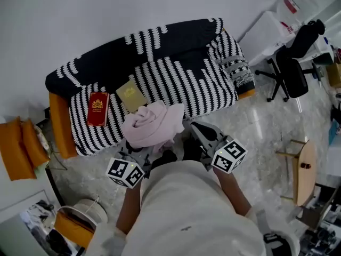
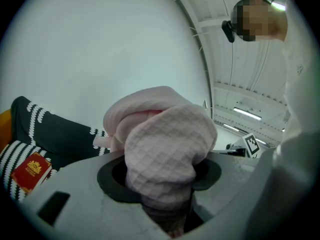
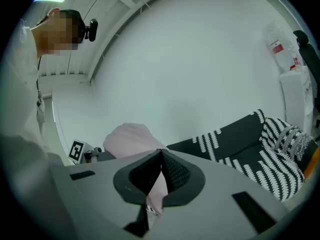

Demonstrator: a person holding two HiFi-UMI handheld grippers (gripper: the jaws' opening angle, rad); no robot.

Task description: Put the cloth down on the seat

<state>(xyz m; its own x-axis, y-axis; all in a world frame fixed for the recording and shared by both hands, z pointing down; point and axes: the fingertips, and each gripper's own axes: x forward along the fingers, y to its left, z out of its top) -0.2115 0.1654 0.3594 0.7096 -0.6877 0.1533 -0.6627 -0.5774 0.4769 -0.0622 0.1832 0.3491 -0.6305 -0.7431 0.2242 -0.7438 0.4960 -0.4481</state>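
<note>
**A:** Claw state?

**B:** The left claw is clamped on a thick wad of the pink waffle-weave cloth. The wad fills the gap between its pads and bulges up over the tips. The right claw is pressed almost together, pinching a thin fold of the same cloth, and the bulk of it sits just to its left.

**A:** Cloth vs seat?

**B:** It's bunched between the two claws, at their tips. I judge it airborne and not yet resting on anything. Just beyond the tips is the sofa seat under a black-and-white striped knitted throw. Ahead-left of the left claw, a pale yellow booklet and a red booklet with a gold crest lie on that throw.

**A:** Best way to set it down?

**B:** My call:
- Carry both claws forward together over the bare stripes ahead of the right claw.
- Lower until the seat takes the weight, then spread both.
- Stay right of the booklets.
- The wad may cling to the left pads, so open wide and back out level.
</note>
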